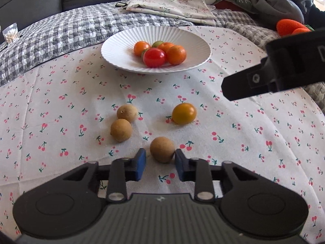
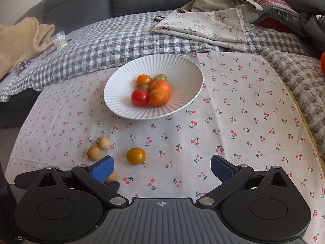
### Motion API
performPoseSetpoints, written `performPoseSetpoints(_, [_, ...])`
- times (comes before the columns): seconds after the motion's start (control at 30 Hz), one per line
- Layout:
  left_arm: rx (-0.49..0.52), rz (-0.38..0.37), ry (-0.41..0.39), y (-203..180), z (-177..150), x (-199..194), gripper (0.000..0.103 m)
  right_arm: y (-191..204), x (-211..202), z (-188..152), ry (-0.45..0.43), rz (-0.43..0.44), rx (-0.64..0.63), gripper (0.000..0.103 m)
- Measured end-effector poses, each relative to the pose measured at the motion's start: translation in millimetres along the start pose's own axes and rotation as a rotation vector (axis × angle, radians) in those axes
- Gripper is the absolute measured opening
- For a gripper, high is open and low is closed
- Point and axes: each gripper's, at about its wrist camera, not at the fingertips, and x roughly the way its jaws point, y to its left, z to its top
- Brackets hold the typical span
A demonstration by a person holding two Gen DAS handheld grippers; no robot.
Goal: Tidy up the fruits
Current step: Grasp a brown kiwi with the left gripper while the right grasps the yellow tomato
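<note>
A white ribbed plate (image 1: 121, 46) (image 2: 121, 93) on the cherry-print cloth holds several small tomatoes and oranges (image 1: 154, 57) (image 2: 158, 96). On the cloth lie three brown longans (image 1: 127, 112) (image 1: 121, 130) (image 1: 162, 149) and a yellow tomato (image 1: 184, 113) (image 2: 136, 155). My left gripper (image 1: 160, 163) is open, its blue fingers on either side of the nearest longan; the right pad touches it. My right gripper (image 2: 162, 169) is wide open and empty above the cloth. Its body shows in the left wrist view (image 1: 280, 69).
A grey checked quilt (image 2: 113, 42) covers the sofa behind. Folded floral cloth (image 2: 207, 26), a beige blanket (image 2: 18, 40), a bag of cotton swabs (image 2: 60, 40) and an orange toy (image 1: 288, 26) lie around the cloth's edges.
</note>
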Motion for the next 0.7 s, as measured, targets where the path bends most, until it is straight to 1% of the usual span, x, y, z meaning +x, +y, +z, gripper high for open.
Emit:
performPoseSetpoints(0.13, [-0.013, -0.001, -0.006, 2, 2, -5, 0.023, 0, 9, -1, 0.004, 0.019, 0.002, 0.102])
performPoseSetpoints(0.27, [-0.059, -0.004, -0.021, 10, 7, -14, 0.023, 1, 19, -2, 0.003, 0.041, 0.011, 0.101])
performPoseSetpoints(0.37, [-0.094, -0.003, -0.015, 18, 8, -17, 0.023, 4, 32, -4, 0.015, 0.049, 0.008, 0.1])
performPoseSetpoints(0.43, [-0.118, 0.002, -0.015, 24, 9, -19, 0.023, 8, 41, -6, 0.026, 0.05, -0.005, 0.098])
performPoseSetpoints(0.53, [-0.135, 0.007, -0.019, 31, 10, -22, 0.023, 19, 52, -9, 0.021, 0.047, -0.058, 0.091])
performPoseSetpoints(0.6, [-0.138, 0.009, -0.014, 33, 9, -21, 0.023, 24, 58, -11, 0.018, 0.057, -0.075, 0.082])
performPoseSetpoints(0.63, [-0.14, 0.01, -0.01, 34, 9, -21, 0.023, 25, 61, -12, 0.019, 0.062, -0.078, 0.08])
performPoseSetpoints(0.7, [-0.139, 0.012, -0.005, 36, 7, -20, 0.023, 29, 66, -13, 0.015, 0.064, -0.084, 0.068])
